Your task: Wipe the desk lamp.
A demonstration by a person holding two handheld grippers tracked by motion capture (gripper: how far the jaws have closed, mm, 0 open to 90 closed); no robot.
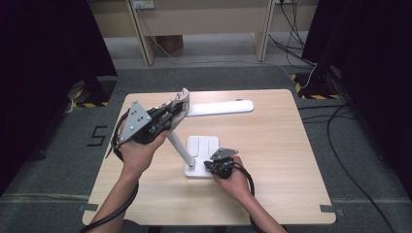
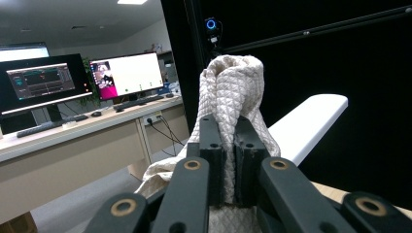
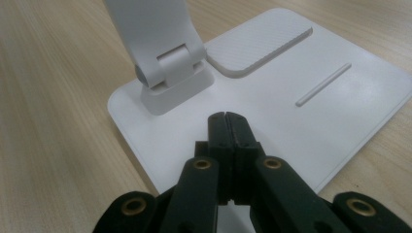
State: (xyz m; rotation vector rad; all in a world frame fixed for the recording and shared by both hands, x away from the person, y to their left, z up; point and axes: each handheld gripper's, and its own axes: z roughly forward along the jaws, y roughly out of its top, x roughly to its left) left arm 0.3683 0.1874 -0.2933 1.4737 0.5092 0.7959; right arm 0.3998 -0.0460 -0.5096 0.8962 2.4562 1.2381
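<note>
High view: your left gripper [image 1: 171,112] clamps a cream cloth [image 1: 180,100] against the white lamp's head [image 1: 221,107] near its hinge, above the table [image 1: 272,145]; your right gripper [image 1: 212,167], jaws together and empty, presses on the lamp base [image 1: 204,145].

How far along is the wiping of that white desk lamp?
Already done: the left tongs have clamped a folded cloth and brought it to the joint where the lamp's head meets its arm. In hand: the right tongs, closed on nothing, press on the lamp's base, apparently steadying it. Left: probably wiping along the head, arm and base; how much is already clean can't be told.
</note>
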